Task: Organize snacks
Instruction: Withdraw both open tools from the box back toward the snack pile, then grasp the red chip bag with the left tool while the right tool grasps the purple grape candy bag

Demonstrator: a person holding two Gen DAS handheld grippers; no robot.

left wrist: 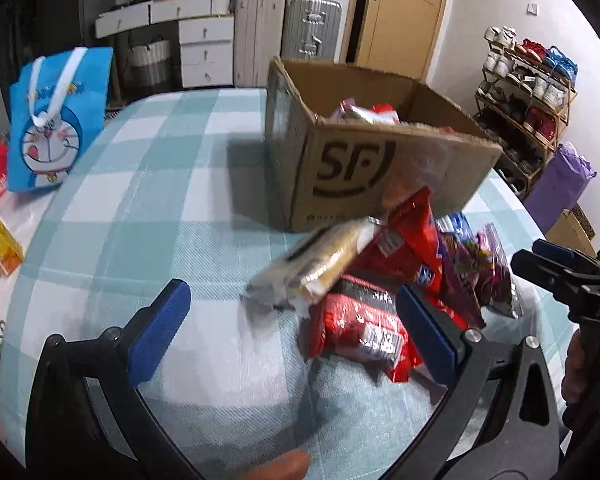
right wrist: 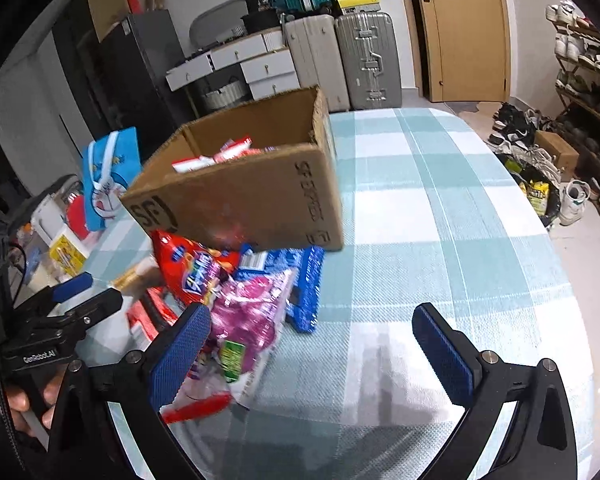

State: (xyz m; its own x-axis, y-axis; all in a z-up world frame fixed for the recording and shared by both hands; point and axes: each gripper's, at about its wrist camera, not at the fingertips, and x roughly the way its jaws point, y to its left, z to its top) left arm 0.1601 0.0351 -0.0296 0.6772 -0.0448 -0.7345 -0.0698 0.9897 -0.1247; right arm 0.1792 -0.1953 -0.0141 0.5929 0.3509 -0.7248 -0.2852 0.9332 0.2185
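Left claw [left wrist: 288, 332] and right claw [right wrist: 312, 352] (both agape)

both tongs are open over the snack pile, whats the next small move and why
Probably ease the left tongs forward and close on the tan wrapped snack. It lies on top of the pile, ahead of the open, empty tongs, and the cardboard box, already holding some packets, sits just behind. The right tongs hang open beside the pile.
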